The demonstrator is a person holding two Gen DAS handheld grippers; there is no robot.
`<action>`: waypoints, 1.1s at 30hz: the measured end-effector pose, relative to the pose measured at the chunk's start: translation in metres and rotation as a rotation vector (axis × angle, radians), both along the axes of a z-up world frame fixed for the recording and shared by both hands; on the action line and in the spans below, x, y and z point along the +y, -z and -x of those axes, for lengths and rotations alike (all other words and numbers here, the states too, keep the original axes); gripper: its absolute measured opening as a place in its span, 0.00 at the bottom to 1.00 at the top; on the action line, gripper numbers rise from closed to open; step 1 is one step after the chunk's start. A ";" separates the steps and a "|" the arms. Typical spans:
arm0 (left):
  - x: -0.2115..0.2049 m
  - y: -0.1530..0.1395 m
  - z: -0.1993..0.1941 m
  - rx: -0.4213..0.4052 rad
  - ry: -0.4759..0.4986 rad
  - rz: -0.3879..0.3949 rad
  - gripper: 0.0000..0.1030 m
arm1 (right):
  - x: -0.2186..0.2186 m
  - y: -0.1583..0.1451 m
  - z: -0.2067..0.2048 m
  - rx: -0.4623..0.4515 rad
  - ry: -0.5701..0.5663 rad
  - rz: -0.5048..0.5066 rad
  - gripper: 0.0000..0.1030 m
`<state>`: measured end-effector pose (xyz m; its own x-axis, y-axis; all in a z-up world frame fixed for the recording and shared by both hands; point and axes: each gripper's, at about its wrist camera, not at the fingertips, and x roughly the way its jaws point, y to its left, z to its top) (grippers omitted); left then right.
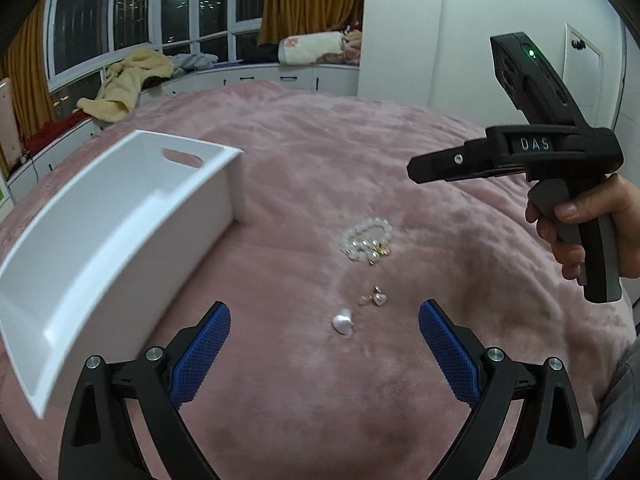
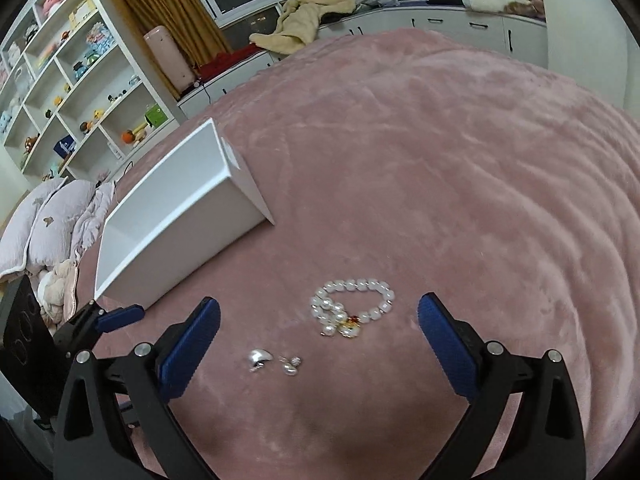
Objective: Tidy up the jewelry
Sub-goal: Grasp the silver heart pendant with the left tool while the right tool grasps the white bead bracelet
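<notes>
A white bead bracelet (image 1: 366,240) (image 2: 352,306) with a gold and red charm lies on the pink blanket. Nearer lie a silver heart piece (image 1: 343,322) (image 2: 260,358) and a small pearl earring (image 1: 376,298) (image 2: 290,366). A white open box (image 1: 108,236) (image 2: 176,216) stands to the left. My left gripper (image 1: 324,340) is open and empty, just short of the silver heart. My right gripper (image 2: 318,332) is open and empty, above the blanket just short of the bracelet. In the left wrist view the right gripper's body (image 1: 520,152) hovers at the right, held by a hand.
The pink blanket (image 2: 460,180) covers the bed. A white shelf unit (image 2: 72,72) with toys stands far left, with pillows (image 2: 48,220) below it. A window bench with a yellow towel (image 1: 124,84) runs along the back. The left gripper's tip (image 2: 120,316) shows at the lower left.
</notes>
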<state>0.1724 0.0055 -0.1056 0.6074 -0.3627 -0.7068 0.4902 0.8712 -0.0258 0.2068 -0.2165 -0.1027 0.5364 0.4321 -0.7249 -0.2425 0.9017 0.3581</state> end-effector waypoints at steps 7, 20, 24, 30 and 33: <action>-0.030 0.032 -0.010 0.049 0.050 -0.009 0.91 | -0.013 0.030 -0.006 -0.018 -0.030 -0.065 0.95; -0.051 0.080 -0.039 0.125 0.005 -0.032 0.53 | -0.012 0.067 -0.030 -0.028 0.017 -0.016 0.90; -0.052 0.083 -0.039 0.131 0.014 -0.018 0.49 | -0.003 0.075 -0.034 -0.016 -0.014 0.027 0.77; -0.048 0.082 -0.038 0.142 0.002 -0.022 0.36 | 0.009 0.089 -0.038 0.020 -0.041 0.112 0.52; -0.047 0.083 -0.037 0.148 -0.004 -0.028 0.34 | 0.004 0.086 -0.038 0.000 -0.027 0.100 0.27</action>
<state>0.2096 -0.0418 -0.1882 0.4970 -0.3392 -0.7987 0.4790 0.8748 -0.0734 0.2446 -0.2122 -0.1891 0.5254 0.3717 -0.7654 -0.2667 0.9262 0.2666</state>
